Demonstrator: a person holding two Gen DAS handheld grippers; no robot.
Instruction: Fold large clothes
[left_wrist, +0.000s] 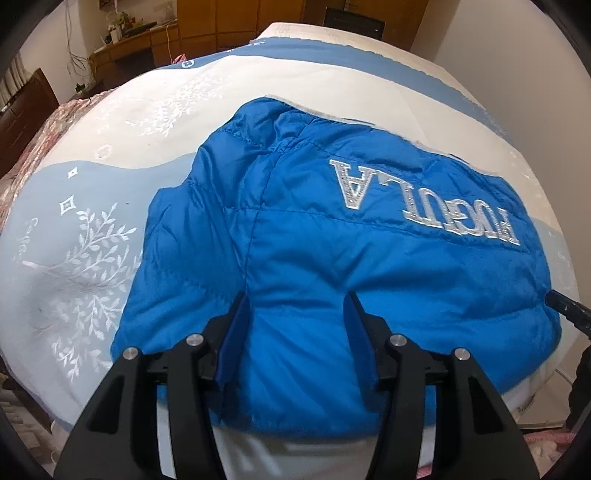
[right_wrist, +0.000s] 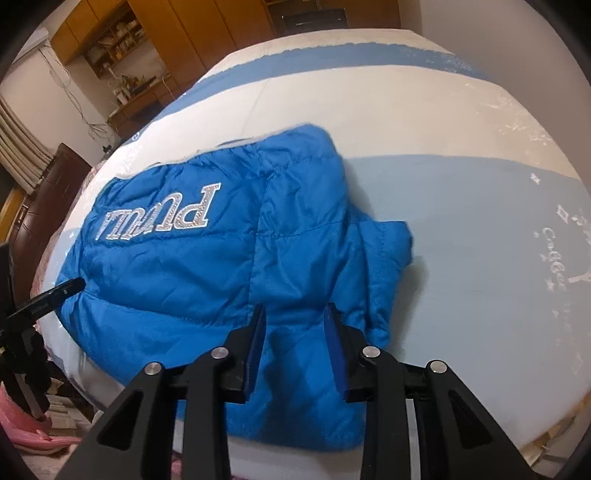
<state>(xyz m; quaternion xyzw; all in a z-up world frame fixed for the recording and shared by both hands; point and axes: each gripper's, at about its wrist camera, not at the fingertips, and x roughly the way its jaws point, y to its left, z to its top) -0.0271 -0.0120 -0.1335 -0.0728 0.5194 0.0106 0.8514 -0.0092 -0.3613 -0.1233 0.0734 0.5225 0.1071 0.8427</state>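
- Blue quilted jacket (left_wrist: 332, 258) is laid flat on the bed cover (left_wrist: 92, 229), silver lettering (left_wrist: 424, 199) facing up and reading upside down in both views.
- Left gripper (left_wrist: 297, 306) is seen with its 2 fingers spread apart over the jacket's near hem; nothing is pinched between them.
- Right gripper (right_wrist: 295, 317) is likewise held with fingers apart above the jacket fabric, no cloth clamped.
- In the right wrist view, a folded sleeve (right_wrist: 384, 266) is noted at 2 o'clock from the gripper.
- Wooden cabinets (right_wrist: 173, 40) are recorded beyond the bed at 11 o'clock.
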